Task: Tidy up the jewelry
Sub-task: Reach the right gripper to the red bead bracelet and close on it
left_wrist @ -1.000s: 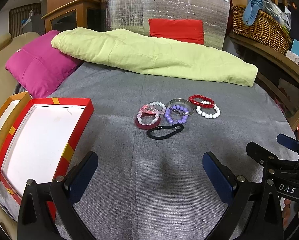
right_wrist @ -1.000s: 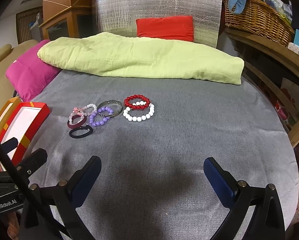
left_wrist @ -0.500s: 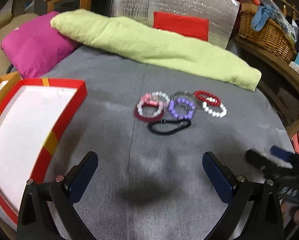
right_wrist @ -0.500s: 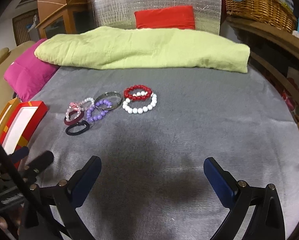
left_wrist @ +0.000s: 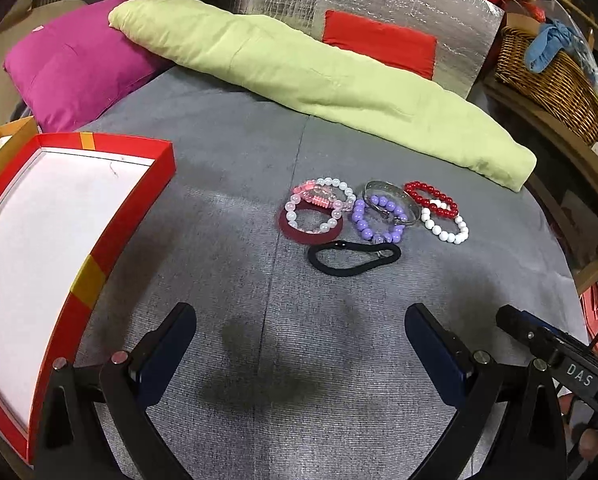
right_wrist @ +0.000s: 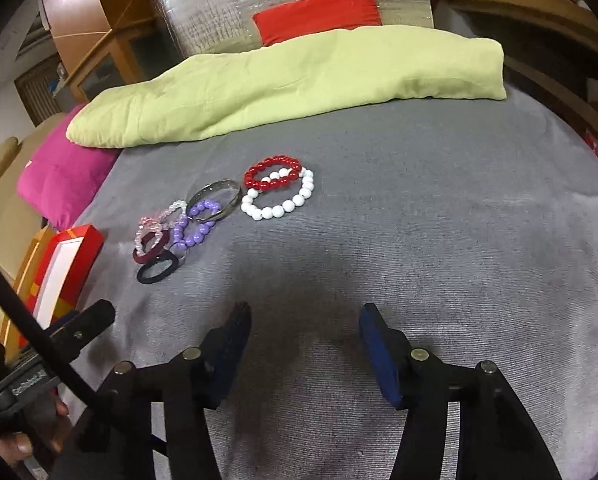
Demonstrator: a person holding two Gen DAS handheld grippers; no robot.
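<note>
Right gripper (right_wrist: 305, 340), jaws just narrowed on nothing, hovers short of the white bead bracelet (right_wrist: 279, 200), which lies ahead, slightly left.

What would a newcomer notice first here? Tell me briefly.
A cluster of bracelets in the middle of the grey cloth: red beads overlapping white beads, purple beads across a metal bangle, and a black hair tie nearest the camera. At the left edge lies an open red box with a white inside.
</note>
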